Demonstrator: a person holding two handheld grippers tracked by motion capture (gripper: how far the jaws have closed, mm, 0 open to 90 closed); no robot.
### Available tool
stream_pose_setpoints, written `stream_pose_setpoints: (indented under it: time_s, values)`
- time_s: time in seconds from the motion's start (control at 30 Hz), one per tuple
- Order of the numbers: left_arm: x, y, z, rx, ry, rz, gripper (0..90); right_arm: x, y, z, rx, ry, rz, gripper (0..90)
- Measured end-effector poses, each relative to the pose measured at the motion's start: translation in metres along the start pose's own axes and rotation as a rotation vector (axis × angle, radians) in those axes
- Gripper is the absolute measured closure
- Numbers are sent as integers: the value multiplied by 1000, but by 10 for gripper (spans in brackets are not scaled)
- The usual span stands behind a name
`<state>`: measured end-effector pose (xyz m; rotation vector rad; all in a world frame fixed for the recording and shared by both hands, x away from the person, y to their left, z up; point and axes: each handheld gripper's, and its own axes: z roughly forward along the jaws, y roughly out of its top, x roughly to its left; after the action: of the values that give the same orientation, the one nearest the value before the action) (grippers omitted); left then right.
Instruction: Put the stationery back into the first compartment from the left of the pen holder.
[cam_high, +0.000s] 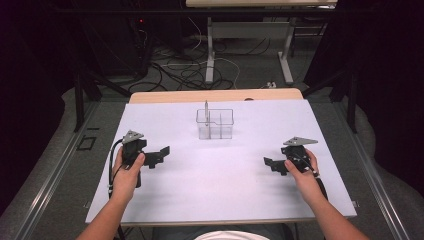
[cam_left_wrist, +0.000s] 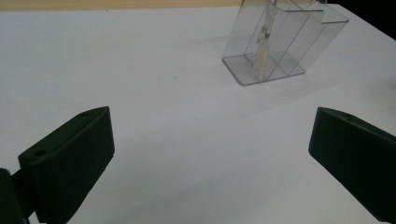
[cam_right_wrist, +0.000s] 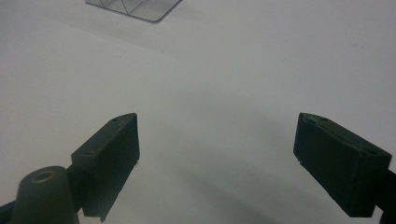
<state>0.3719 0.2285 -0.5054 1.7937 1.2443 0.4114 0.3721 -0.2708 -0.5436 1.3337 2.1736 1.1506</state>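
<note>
High view first: the clear divided box (cam_high: 215, 124) stands upright on the white table (cam_high: 220, 195), toward its far edge, with a thin stick-like piece (cam_high: 206, 107) standing in its left rear compartment and rising above the rim. My left gripper (cam_high: 161, 155) sits well to the near left of the box, its jaws pointing in toward the middle of the table, spread wide with nothing between them. My right gripper (cam_high: 270, 163) sits well to the near right of the box, jaws also pointing inward and apart, holding nothing. Neither touches the box.

Left gripper view: my two black jaws stand far apart at the bottom corners, bare white table between them. The box (cam_left_wrist: 282, 44) lies ahead and to the right of them, well beyond the tips, and the pale piece (cam_left_wrist: 263, 51) inside it leans against an inner divider. No pad touches anything.

Right gripper view: my jaws are wide apart here too, empty, with plain table (cam_right_wrist: 210, 93) in the gap. A corner of the box's base (cam_right_wrist: 135, 8) shows at the top edge, ahead and left of the jaws, well apart from them.
</note>
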Motion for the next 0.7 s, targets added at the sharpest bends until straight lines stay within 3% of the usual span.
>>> stream_pose_setpoints:
  time_s: [0.23,0.47,0.7]
  values:
    - [16,-12,-3,6,39,-19,2,0,0,0,0,1,-2,140]
    - [27,-21,-2,23,79,13,3,0,0,0,0,2,-4,140]
    - [31,-27,0,42,77,-3,5,-2,0,0,7,1,-3,140]
